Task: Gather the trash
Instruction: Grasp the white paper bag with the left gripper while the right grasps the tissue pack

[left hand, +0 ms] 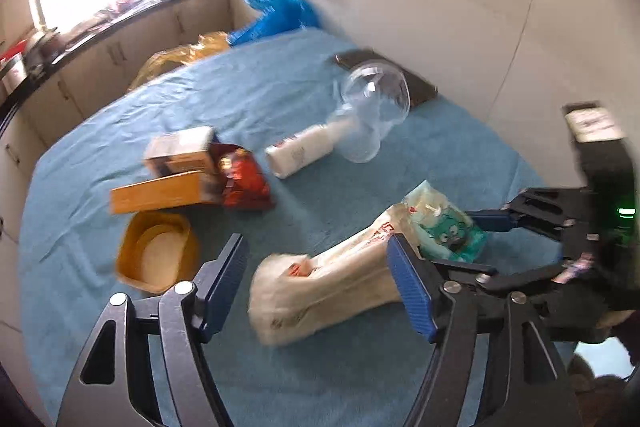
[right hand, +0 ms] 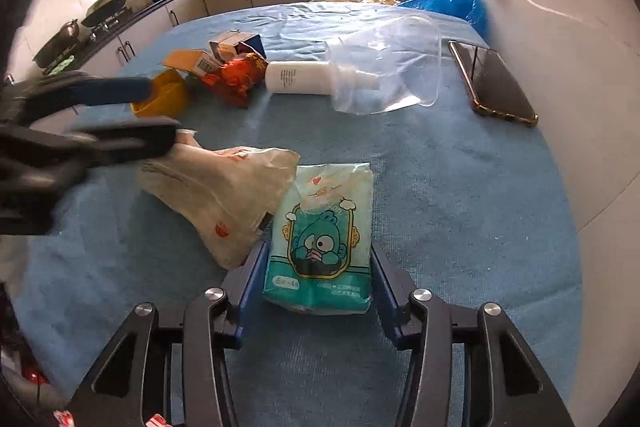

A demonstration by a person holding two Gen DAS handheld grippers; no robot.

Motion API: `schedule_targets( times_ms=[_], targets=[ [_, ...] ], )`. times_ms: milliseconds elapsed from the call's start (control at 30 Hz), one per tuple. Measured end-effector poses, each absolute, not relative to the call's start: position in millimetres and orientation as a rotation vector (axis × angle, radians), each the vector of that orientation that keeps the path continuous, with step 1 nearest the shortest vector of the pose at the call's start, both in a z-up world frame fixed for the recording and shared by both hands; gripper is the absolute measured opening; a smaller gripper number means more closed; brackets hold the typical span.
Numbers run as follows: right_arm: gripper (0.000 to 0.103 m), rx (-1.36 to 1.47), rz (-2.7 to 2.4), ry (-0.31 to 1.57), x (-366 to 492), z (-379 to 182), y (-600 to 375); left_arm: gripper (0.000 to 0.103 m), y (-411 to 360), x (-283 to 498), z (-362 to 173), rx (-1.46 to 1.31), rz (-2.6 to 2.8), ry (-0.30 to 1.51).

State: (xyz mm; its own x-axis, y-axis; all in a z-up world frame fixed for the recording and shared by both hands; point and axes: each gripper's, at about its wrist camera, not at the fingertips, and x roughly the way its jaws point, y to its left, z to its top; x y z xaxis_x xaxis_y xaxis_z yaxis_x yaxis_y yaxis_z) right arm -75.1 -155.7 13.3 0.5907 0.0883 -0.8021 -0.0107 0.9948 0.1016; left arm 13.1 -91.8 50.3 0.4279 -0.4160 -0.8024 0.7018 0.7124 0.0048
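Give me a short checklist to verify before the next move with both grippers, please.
1. Right gripper around the tissue pack: ok, one finger on each side.
2. Right grip closed on the pack: cannot tell, the fingers look close to its sides but contact is not clear.
3. Left gripper open above the white bag: ok, the jaws are wide.
4. Left view sharp: not ok, blurred.
5. Bag apart from the pack: not ok, they touch or overlap.
6. Phone out of the way: ok, it lies at the far right edge of the table.

Right claw (right hand: 318, 291) astride teal tissue pack (right hand: 322, 239), beside crumpled white bag (right hand: 218, 187).
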Motion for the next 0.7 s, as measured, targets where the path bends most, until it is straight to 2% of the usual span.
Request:
schedule_targets(
  times_ms=[133,267,500,533,567,633,700],
  targets=[
    [0.05,0.128,0.031,0.951,-82.1,14.9,-175.9,0.071,-107.1,23.5,28.7,0.407,-0.733,0.944],
    [0.054,0.17,0.015,0.952,-87.7,12.6,-191.6,0.071,-115.3,17.8,12.2,0.44,-0.794,1.007],
    [0.067,0.151,0.01,0.94,-84.4,12.3,-185.4,0.074,-134.6,7.1,6.3,0.52,-0.803,1.004],
    [0.067,0.149,0.004,0.937,-84.5,12.0,-183.9,0.073,-136.3,4.9,4.8,0.515,-0.803,1.014],
    [0.067,0.138,-0.005,0.936,-83.8,11.6,-181.7,0.061,-136.7,2.5,3.6,0.514,-0.792,1.022],
    [0.054,0.105,-0.033,0.928,-83.1,11.0,-176.7,0.049,-136.7,-3.8,3.2,0.506,-0.753,1.022],
    [0.046,0.092,-0.036,0.923,-82.7,11.7,-174.7,0.047,-127.2,-9.4,7.6,0.441,-0.728,1.026]
  ],
)
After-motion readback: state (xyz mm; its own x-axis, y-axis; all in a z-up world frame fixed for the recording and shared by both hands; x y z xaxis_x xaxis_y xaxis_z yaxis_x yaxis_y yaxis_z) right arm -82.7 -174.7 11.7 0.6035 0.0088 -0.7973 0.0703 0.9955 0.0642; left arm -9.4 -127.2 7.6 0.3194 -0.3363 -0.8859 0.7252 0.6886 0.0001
